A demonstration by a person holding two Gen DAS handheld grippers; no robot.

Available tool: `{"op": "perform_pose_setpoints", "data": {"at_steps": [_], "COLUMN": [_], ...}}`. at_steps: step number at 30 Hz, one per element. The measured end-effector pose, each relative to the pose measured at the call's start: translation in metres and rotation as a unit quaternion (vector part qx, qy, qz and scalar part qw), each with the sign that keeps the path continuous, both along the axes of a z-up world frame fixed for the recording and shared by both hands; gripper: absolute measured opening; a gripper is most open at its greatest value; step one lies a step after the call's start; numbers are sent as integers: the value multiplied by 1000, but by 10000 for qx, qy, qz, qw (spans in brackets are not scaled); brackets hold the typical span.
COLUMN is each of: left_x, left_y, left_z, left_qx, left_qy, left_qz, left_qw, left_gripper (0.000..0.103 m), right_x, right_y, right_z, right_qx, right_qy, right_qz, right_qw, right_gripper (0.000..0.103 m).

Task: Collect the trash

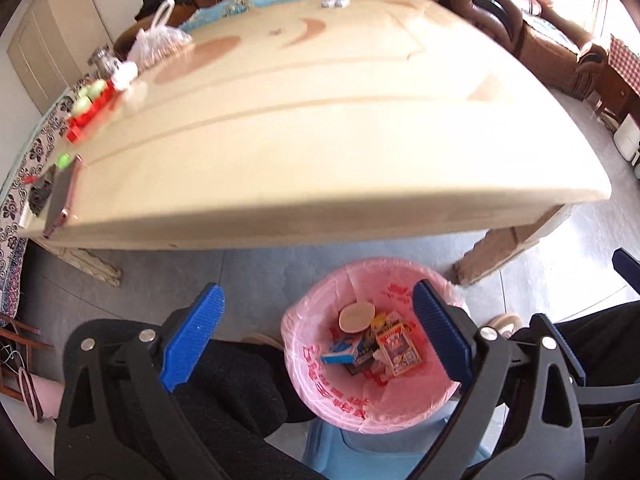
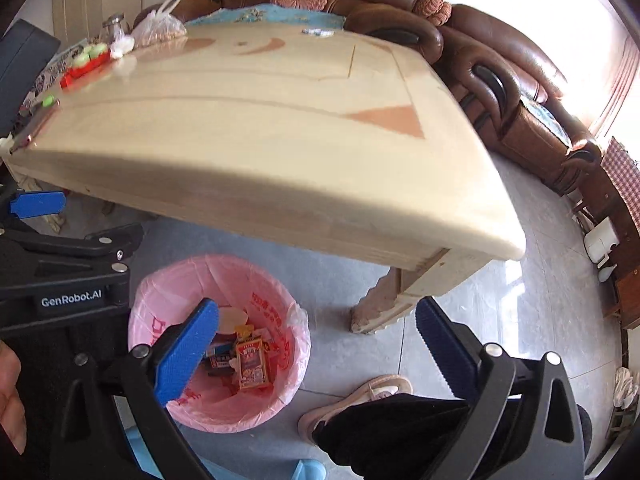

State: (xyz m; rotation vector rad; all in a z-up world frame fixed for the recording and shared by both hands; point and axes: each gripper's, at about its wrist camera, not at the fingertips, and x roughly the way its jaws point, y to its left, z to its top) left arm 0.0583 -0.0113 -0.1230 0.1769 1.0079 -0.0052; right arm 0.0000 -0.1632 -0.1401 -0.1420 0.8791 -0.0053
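A bin lined with a pink bag [image 1: 340,396] [image 2: 168,292] stands on the floor in front of the table. Inside lie an orange packet [image 1: 398,346] [image 2: 251,364], a blue-and-white box [image 1: 340,352], a round beige lid [image 1: 356,316] and other small wrappers. My left gripper [image 1: 316,332] hangs above the bin with its blue pads wide apart and nothing between them. My right gripper [image 2: 320,344] is also open and empty, over the bin's right rim and the floor. The left gripper's body [image 2: 60,272] shows at the left of the right wrist view.
The beige table [image 1: 320,140] [image 2: 260,140] carries a phone [image 1: 60,196], red and green pieces [image 1: 90,108], a plastic bag [image 1: 158,42] and a jar [image 1: 102,58] at its left end. A brown sofa [image 2: 500,80] runs behind. A person's legs and shoe [image 2: 360,396] flank the bin.
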Motion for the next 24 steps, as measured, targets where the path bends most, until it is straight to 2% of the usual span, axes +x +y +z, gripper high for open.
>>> {"op": "perform_pose_setpoints", "data": {"at_steps": [4, 6, 7, 10, 13, 16, 20, 24], "left_x": [-19, -27, -32, -40, -49, -56, -70, -82], "left_y": [-8, -8, -7, 0, 4, 12, 18, 19], "left_z": [51, 74, 85, 107, 120, 129, 138, 147], "left_qx": [448, 377, 188, -368, -639, -901, -834, -815], "left_qy": [-754, -1064, -1188, -1237, -1298, -1359, -1583, -1746], "left_qz": [109, 104, 58, -91, -106, -61, 180, 271], "left_qw": [9961, 9936, 9927, 9916, 9894, 9866, 9837, 9809], "left_gripper": [97, 97, 97, 97, 97, 97, 97, 97], "right_x": [-18, -25, -29, -43, -55, -63, -72, -84], "right_y": [-2, 1, 3, 6, 6, 3, -4, -4], "right_z": [52, 75, 84, 109, 126, 137, 150, 165], "right_qx": [111, -48, -149, -182, -63, 167, 406, 394], "right_qy": [-840, -1175, -1312, -1576, -1775, -1773, -1876, -2104], "right_qz": [-52, -74, -102, -42, -52, -51, -189, -226], "right_qw": [9964, 9930, 9912, 9873, 9841, 9840, 9812, 9766], "right_gripper": [96, 96, 96, 96, 96, 96, 96, 96]}}
